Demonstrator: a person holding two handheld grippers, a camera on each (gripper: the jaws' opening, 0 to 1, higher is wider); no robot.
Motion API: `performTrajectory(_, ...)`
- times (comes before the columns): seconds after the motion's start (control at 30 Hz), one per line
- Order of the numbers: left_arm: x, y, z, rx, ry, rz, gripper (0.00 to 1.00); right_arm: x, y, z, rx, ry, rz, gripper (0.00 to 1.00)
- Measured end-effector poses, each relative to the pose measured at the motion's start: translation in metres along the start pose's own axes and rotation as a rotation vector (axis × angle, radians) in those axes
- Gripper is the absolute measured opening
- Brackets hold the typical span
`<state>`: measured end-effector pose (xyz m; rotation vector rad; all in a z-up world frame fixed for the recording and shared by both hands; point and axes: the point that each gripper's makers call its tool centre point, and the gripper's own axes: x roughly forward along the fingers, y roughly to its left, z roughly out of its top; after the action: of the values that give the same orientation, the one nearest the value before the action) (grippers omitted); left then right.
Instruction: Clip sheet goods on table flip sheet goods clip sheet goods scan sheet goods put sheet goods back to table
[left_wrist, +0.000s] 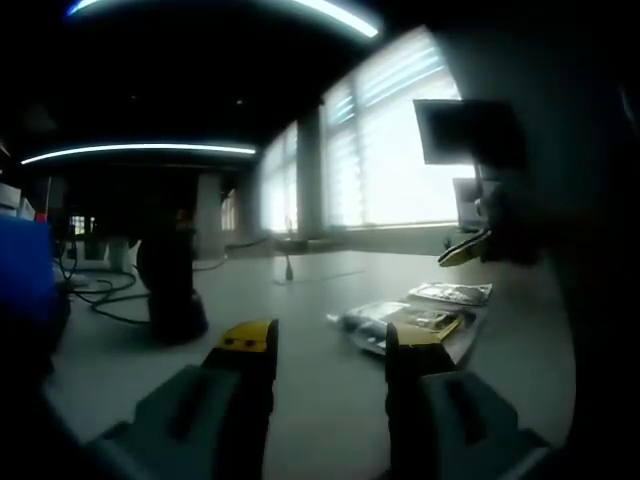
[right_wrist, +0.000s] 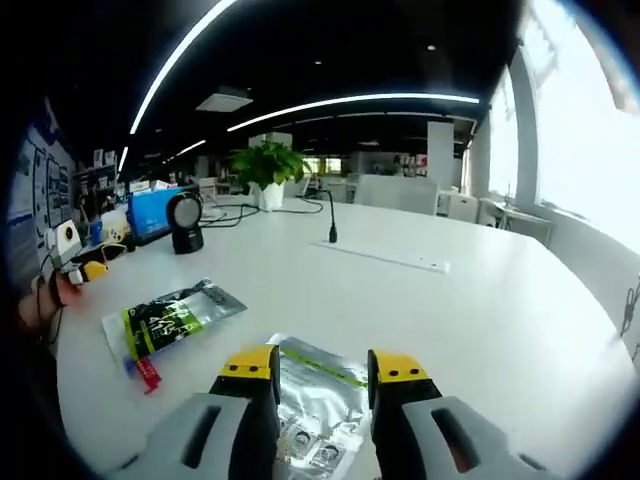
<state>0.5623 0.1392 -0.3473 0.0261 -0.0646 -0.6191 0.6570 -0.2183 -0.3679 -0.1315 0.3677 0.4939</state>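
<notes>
Two flat sheet packets lie on the white desk (right_wrist: 480, 310) in the right gripper view. The silver foil packet (right_wrist: 315, 400) rests just ahead of and partly between the right tongs (right_wrist: 325, 368), whose yellow-tipped jaws stand apart, clamping nothing. The green-labelled packet (right_wrist: 170, 322), clear-edged with a red tab, lies to its left. A black scanner (right_wrist: 185, 222) stands farther back. In the left gripper view, the left tongs (left_wrist: 335, 345) also gape, holding nothing, with packets beyond them.
</notes>
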Motion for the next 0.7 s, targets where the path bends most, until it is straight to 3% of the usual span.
performTrajectory(0.17, 0.0, 0.0, 0.0, -0.002, -0.002, 0.001, 0.36, 0.008, -0.015, -0.007, -0.023, 0.035, 0.016, 0.3)
performTrajectory(0.3, 0.001, -0.003, -0.001, 0.012, 0.007, -0.01, 0.36, 0.011, -0.019, -0.023, -0.118, 0.105, 0.012, 0.3)
performTrajectory(0.5, 0.001, -0.001, -0.001, 0.009, 0.004, -0.007, 0.36, 0.024, -0.027, -0.028, -0.072, 0.119, 0.01, 0.27)
performTrajectory(0.7, 0.001, -0.001, -0.002, 0.009, 0.007, -0.01, 0.36, 0.029, -0.026, -0.03, -0.1, 0.167, 0.014, 0.27)
